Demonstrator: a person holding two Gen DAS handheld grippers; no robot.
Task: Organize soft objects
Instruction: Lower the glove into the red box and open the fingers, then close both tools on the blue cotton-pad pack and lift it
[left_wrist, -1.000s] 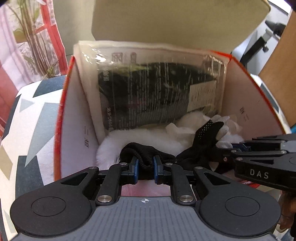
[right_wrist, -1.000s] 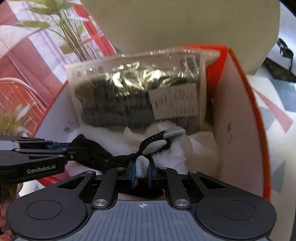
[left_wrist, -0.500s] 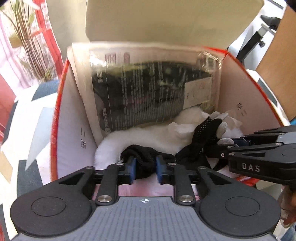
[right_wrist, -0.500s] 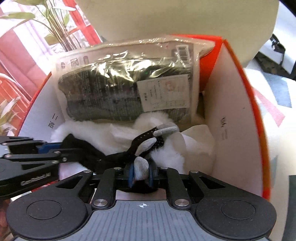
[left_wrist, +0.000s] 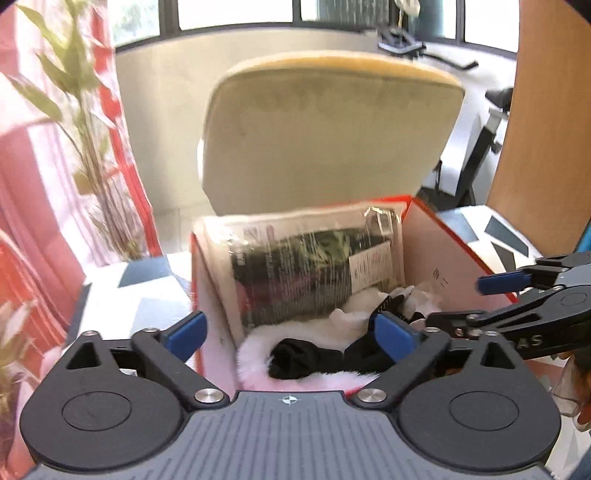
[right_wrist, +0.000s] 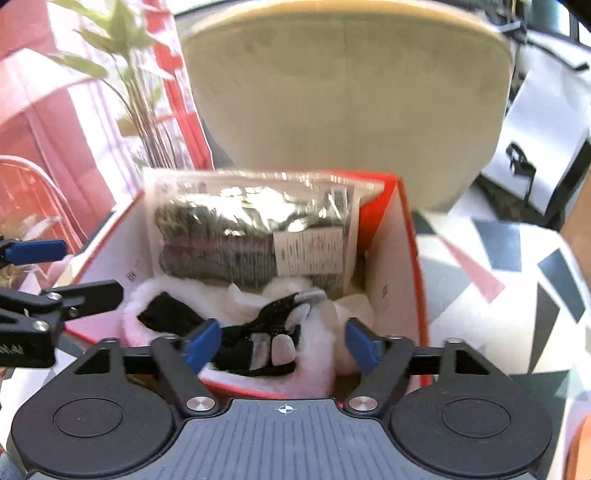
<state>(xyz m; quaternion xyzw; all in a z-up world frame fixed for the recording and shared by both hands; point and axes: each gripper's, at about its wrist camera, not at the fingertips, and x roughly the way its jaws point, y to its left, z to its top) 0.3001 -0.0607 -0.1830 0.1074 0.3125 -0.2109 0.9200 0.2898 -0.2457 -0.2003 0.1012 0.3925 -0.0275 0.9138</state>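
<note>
Your left claw (left_wrist: 291, 334) stands fully spread, its jaws having just been opening, and nothing is pinched between the blue pads; the black knitted glove with grey fingertips (left_wrist: 317, 356) lies free below and ahead of it, inside the orange cardboard box with white inner walls (left_wrist: 439, 258). In the left wrist view the glove's bunched cuff end is almost under the middle of this claw, and the rest of the glove runs away to the right, so its long axis goes across the box, roughly parallel to the near rim. It rests on the white fluffy fur piece (left_wrist: 255, 354), in front of the clear plastic bag with dark contents (left_wrist: 295, 277) that leans on the back wall. Moving to the right, your right claw (right_wrist: 282, 345) is also spread wide, its jaws just opened too, and it holds nothing; the grey fingertips (right_wrist: 282, 349) of the glove lie directly below the gap between its pads. So each claw is nearer to one end: left to the cuff, right to the fingers. I judge the glove is already placed in the box, and both claws point down over the near edge. The patterned cloth of the worktop (right_wrist: 498, 280) is on the right of the box.
</note>
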